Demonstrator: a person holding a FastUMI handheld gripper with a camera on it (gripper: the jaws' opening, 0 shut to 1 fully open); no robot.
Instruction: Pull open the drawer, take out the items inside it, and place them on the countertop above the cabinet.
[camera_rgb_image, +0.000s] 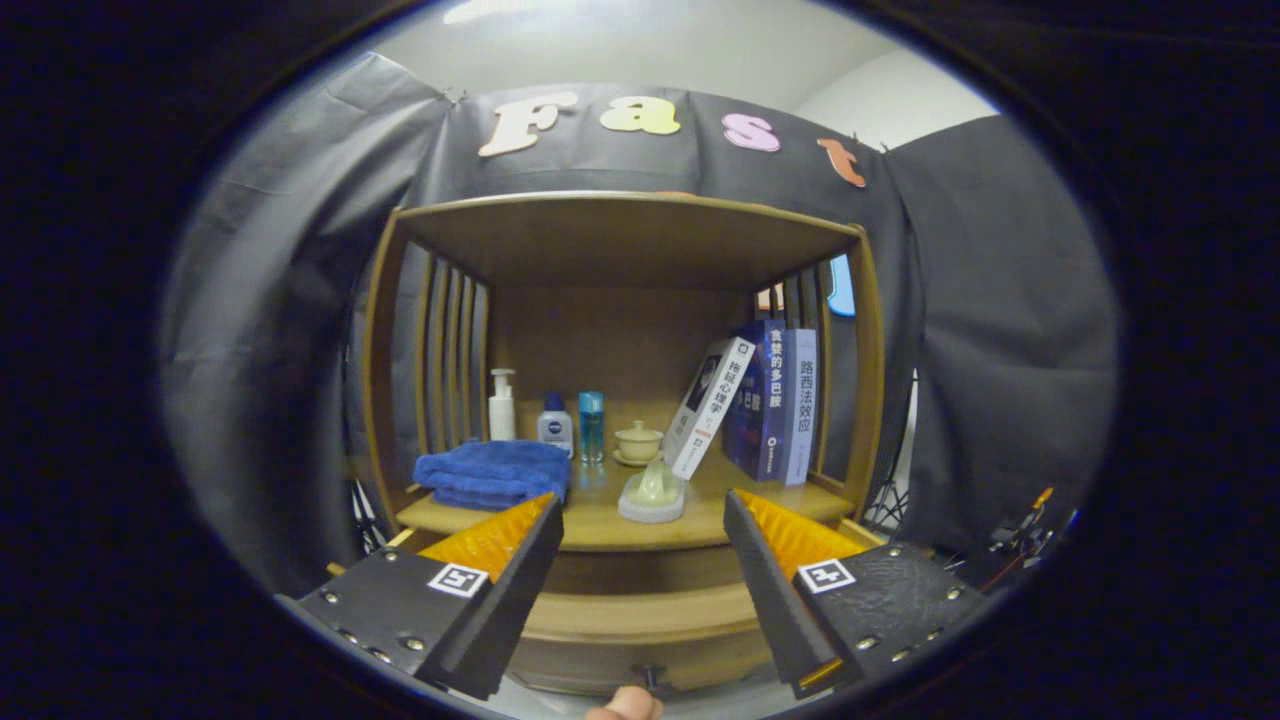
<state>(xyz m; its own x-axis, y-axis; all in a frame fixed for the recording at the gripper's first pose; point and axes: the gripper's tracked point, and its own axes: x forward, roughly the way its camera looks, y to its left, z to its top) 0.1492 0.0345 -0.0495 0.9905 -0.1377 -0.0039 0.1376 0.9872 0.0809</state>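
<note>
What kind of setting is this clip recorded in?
Probably a staged home corner inside a cloth-walled recording booth, not a lived-in room. A wooden cabinet stands against the black cloth wall, its countertop holding toiletry bottles, a folded blue towel and books. The claw is open before it.

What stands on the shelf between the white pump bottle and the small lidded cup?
In the gripper view, two bottles stand between the pump bottle and the lidded cup: a white bottle with a blue cap and a clear blue bottle.

The folded towel (492, 474) is blue beside a white pump bottle (501, 405). The cabinet (620, 240) is brown wood; 2 books (785, 400) are dark blue.
</note>
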